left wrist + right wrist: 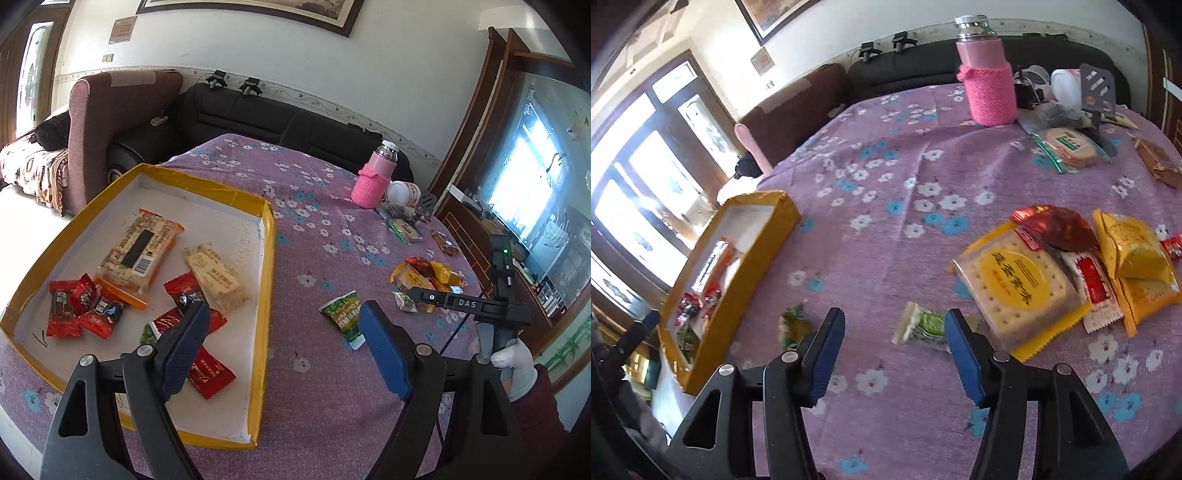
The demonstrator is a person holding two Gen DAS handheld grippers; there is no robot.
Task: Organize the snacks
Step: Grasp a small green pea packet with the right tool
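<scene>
A yellow-rimmed box (266,258) on the purple cloth holds several snacks: red packets (66,314), a large biscuit pack (138,251) and a pale bar (216,275). My left gripper (284,354) is open and empty over the box's right wall. A green snack packet (343,317) lies on the cloth to the right of the box; it also shows in the right wrist view (923,326). My right gripper (894,358) is open and empty, hovering just short of that packet. A pile of yellow and red snacks (1071,269) lies to its right.
A pink bottle (988,81) stands at the table's far side with a white cup (1065,86), a round cracker pack (1069,146) and a brown snack (1158,166) nearby. A second green wrapper (792,326) lies near the box (746,266). Sofas stand behind the table.
</scene>
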